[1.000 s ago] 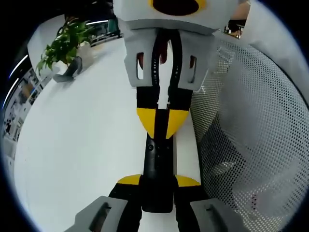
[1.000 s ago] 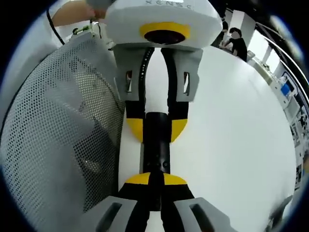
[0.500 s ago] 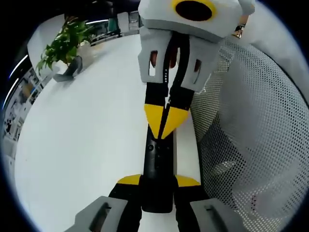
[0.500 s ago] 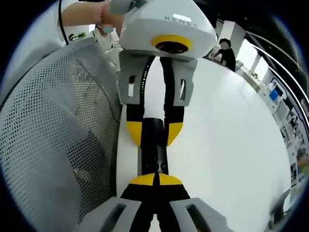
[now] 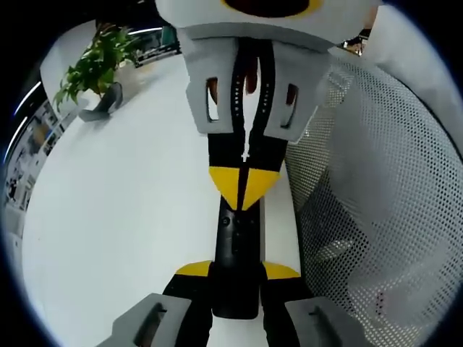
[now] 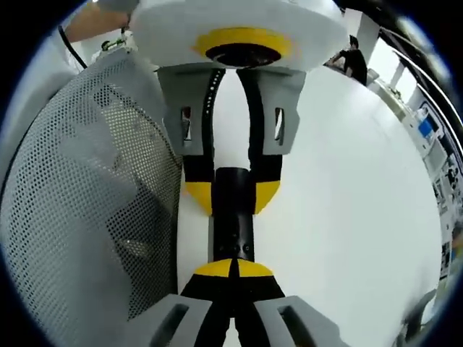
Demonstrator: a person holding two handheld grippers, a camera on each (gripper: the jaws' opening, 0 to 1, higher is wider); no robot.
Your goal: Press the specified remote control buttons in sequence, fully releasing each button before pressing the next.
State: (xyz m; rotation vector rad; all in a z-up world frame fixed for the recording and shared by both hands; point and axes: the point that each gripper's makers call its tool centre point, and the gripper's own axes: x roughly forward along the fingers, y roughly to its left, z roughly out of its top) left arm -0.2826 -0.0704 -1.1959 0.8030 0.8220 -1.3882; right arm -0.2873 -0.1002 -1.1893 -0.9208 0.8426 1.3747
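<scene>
Left gripper view: a black remote (image 5: 236, 260) is seen lying on the white desk (image 5: 123, 217), close along the edge where a white perforated screen (image 5: 376, 210) stands. The near end of the remote is clamped between the yellow-tipped jaws of the left tool (image 5: 236, 270), which is thus closed on it. From the far side the right tool (image 5: 244, 189) is seen coming in, its two yellow tips pressed together into one point; this point is set at the far end of the remote's upper face, but actual contact with a button cannot be told. A potted plant (image 5: 98, 65) is seen far off near a desk edge.

Right gripper view: the same remote (image 6: 233, 217) is shown from the opposite end. The right tool (image 6: 233, 268) is seen with its jaws brought together, nothing being held between them, and its tips lie over the near end of the remote. The left tool (image 6: 233, 195) is seen beyond, its jaws set on either side of the remote's far end and gripping it. The screen (image 6: 87, 188) is seen along the desk (image 6: 347, 210) edge beside the remote. A person (image 6: 356, 59) is seen in the far background.
</scene>
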